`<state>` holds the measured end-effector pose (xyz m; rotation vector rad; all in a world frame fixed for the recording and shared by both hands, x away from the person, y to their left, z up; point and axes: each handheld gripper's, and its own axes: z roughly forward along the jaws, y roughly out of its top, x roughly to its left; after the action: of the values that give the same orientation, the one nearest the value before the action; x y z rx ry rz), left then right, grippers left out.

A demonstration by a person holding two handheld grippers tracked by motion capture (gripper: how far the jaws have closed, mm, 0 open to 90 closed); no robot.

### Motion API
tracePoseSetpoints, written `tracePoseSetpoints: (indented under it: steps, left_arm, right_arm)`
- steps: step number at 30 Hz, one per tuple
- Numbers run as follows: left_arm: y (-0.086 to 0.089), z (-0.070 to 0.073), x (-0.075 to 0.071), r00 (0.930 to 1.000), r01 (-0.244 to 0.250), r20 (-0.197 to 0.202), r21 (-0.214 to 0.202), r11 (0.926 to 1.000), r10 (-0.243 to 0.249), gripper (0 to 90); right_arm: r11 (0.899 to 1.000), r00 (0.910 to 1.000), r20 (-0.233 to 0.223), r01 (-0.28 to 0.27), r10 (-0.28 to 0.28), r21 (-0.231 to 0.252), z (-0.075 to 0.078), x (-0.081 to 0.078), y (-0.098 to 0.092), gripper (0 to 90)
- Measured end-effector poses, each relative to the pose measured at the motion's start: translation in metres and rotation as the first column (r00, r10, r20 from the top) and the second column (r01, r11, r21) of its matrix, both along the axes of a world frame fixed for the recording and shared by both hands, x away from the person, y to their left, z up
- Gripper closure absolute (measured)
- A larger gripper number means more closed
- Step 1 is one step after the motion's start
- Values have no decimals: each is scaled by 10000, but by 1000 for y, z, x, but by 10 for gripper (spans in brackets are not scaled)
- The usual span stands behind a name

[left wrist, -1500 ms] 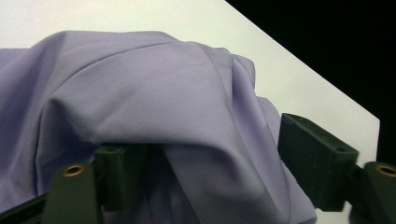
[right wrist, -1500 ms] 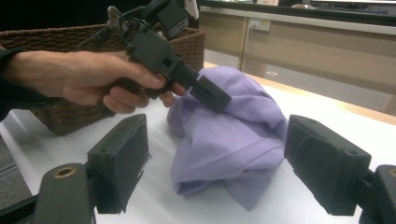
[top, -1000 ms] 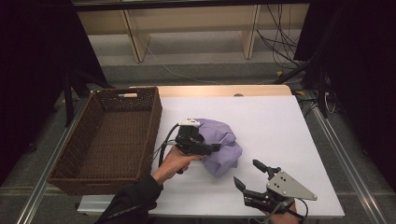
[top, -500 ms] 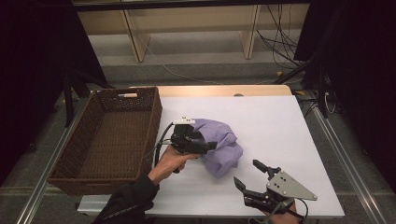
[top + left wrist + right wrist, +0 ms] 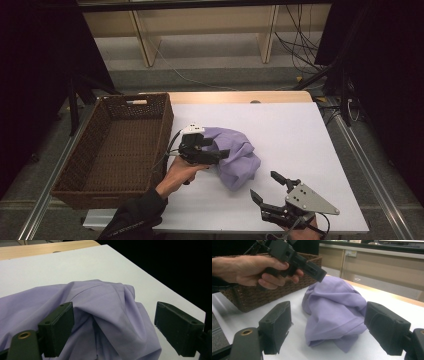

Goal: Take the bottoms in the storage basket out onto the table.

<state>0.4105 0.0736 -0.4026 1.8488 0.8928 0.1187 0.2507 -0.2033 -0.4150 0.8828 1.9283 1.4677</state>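
Note:
A crumpled lilac cloth (image 5: 240,160) lies in a heap on the white table top (image 5: 300,130). A hand holds my left gripper (image 5: 224,152) level at the heap's left side, jaws pointing right over it. In the left gripper view the left gripper (image 5: 113,312) is open, jaws wide apart, with the cloth (image 5: 107,300) bulging up between and beyond them. My right gripper (image 5: 265,186) rests near the table's front edge, open and aimed at the heap. In the right gripper view the cloth (image 5: 334,302) lies ahead of the right gripper (image 5: 327,315), apart from it, with the left gripper (image 5: 294,257) above it.
A dark brown wicker basket (image 5: 165,120), nothing in it, stands at the left of the table, close behind the left hand (image 5: 177,172); its wall (image 5: 249,297) is in the right gripper view. Bare white table lies right of and behind the cloth. Cables run over the floor beyond.
The left gripper has drawn back slightly to the left, toward the basket. The cloth heap and the right gripper have stayed where they were.

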Motion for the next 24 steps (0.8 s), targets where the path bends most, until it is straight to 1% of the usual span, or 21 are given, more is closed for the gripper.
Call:
tracePoseSetpoints:
  steps: [6,11,16,24]
  left_arm:
    - [0,3,-4,9997,-2,224,-2,10000,2,157]
    - [-1,5,-7,9994,-6,353,-112,9999,10,156]
    - [0,7,-11,9981,-40,611,-178,9998,51,156]
    - [1,9,-14,9969,-25,784,-256,9997,45,156]
  right_arm:
    - [10000,10000,1,5,-5,22,0,0,0,225]
    - [10000,10000,-17,6,-6,11,0,0,0,224]
    - [10000,10000,-15,16,-16,14,0,0,0,224]
    - [10000,10000,-10,15,-15,33,0,0,0,224]
